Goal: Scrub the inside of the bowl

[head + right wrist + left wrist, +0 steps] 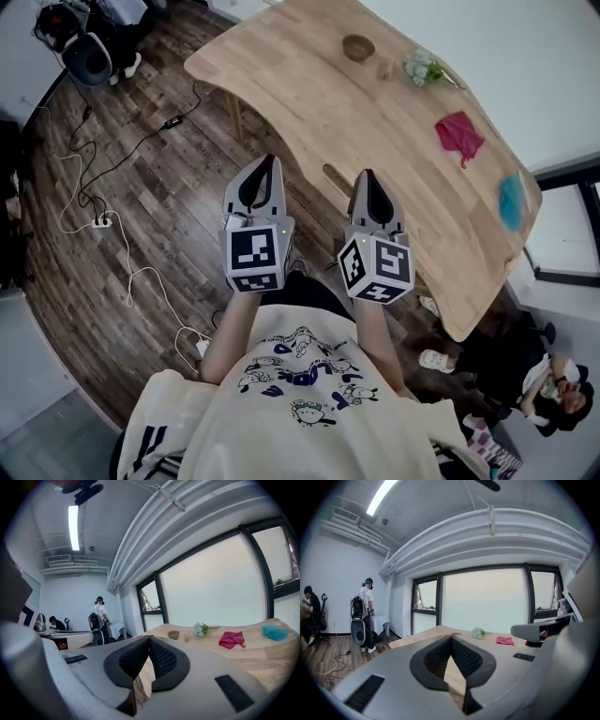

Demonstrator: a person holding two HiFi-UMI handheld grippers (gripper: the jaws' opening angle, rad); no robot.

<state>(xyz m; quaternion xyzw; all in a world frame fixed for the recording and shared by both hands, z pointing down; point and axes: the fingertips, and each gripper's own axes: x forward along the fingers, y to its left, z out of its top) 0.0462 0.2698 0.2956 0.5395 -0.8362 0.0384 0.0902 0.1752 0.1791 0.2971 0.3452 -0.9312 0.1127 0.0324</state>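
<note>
A pink cloth (458, 135) lies on the pale wooden counter (309, 103), well apart from a small bunch of white and green flowers (424, 67). White cables (129, 281) and a power strip (101, 222) lie on the dark plank floor (178, 187) beside the counter.

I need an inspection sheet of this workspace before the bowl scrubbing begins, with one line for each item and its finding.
Surface: light wooden table, mostly bare.
Job's things: small round brown bowl, upright at the far end; blue pad, perhaps the scrubber, near the right edge.
Clutter: magenta cloth; white-green flower bunch.
Grippers: left hand-held gripper and right hand-held gripper both shut, empty, far from the bowl.
Cables: white power strip with white cable loose on the floor.
Surroundings: dark plank floor; seated person beyond the table's right end.
</note>
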